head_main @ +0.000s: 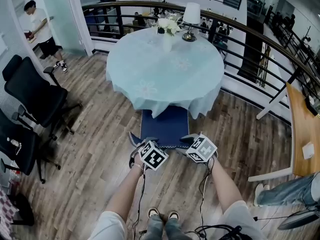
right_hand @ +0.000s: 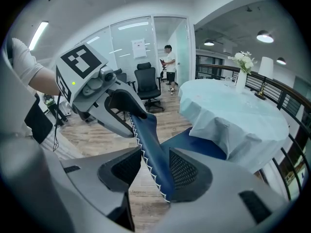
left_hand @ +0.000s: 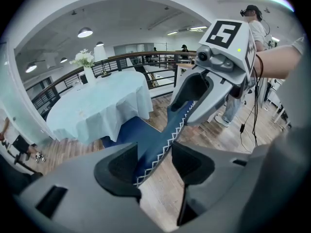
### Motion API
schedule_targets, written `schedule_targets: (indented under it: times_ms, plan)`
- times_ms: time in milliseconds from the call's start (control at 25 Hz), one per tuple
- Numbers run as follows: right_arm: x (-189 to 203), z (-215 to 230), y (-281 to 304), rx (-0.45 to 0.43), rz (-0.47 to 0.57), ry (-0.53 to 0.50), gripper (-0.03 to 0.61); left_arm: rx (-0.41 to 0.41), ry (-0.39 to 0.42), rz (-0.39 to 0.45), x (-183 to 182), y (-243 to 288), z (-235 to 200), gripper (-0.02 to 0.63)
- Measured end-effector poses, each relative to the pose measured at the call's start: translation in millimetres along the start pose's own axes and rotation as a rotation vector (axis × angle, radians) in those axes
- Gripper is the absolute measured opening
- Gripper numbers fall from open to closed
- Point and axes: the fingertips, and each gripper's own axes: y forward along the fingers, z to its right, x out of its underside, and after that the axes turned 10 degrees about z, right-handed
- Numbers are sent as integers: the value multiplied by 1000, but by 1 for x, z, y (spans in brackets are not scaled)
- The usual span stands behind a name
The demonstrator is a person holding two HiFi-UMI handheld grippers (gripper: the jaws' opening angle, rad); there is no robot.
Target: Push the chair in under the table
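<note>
A blue chair [head_main: 165, 126] with white zigzag trim stands with its seat partly under the round table [head_main: 165, 69], which wears a pale blue cloth. My left gripper [head_main: 136, 145] holds the left end of the chair's backrest, and my right gripper [head_main: 190, 138] holds the right end. In the left gripper view the backrest [left_hand: 165, 135] runs between the jaws of my left gripper [left_hand: 154, 166], which are shut on it. In the right gripper view the same backrest [right_hand: 148, 144] sits between the pads of my right gripper [right_hand: 150, 171].
A vase of flowers [head_main: 167, 31] and a lamp [head_main: 191, 16] stand on the table's far side. Black office chairs [head_main: 35, 94] are at the left, a curved railing [head_main: 260, 39] behind, a wooden desk [head_main: 300, 129] right. A person [head_main: 42, 31] stands far left.
</note>
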Motion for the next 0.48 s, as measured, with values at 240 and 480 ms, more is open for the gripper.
schedule_targets:
  times_ms: [240,480]
  plan:
    - [-6,16,5,10,5,1,186,-9,17,6,-8,10,-15,224]
    - [-11,30,6,-24,-13,23,185,26,-10,-15,-16,18,-21,222]
